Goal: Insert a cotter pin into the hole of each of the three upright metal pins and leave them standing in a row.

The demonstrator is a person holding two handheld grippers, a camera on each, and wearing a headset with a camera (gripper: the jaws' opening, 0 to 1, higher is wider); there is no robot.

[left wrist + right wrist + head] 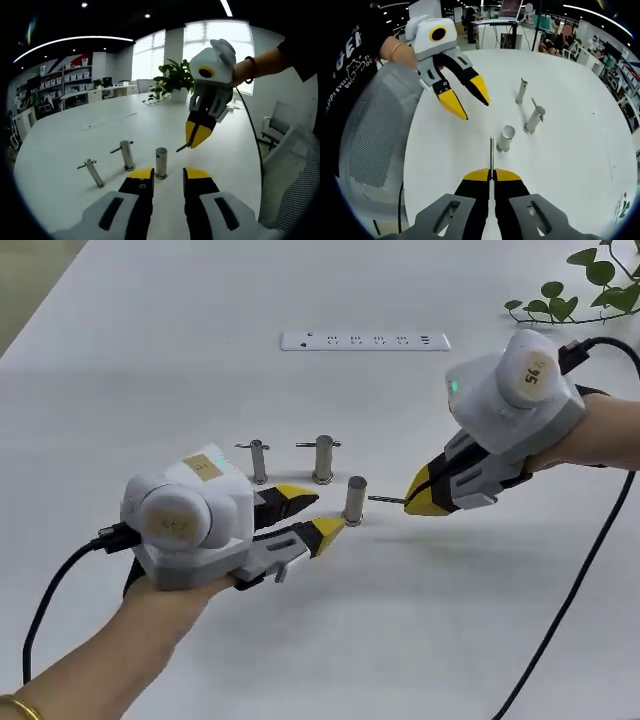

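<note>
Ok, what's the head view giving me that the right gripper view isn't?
Head view: the right claw seen from the side, with its black cable. Right gripper view: a mesh chair and office desks behind. Both: the open left claw, the cotter pin clamped in the right claw and pointing at the bare metal pin, two fitted metal pins beyond.

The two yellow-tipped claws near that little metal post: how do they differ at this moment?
The left claw is open and empty; the right claw is shut on a thin cotter pin. The left claw lies low beside the bare metal pin; the right claw slants down from the opposite side, aiming the cotter pin at it. Both have yellow-tipped black jaws and face that same pin.
</note>
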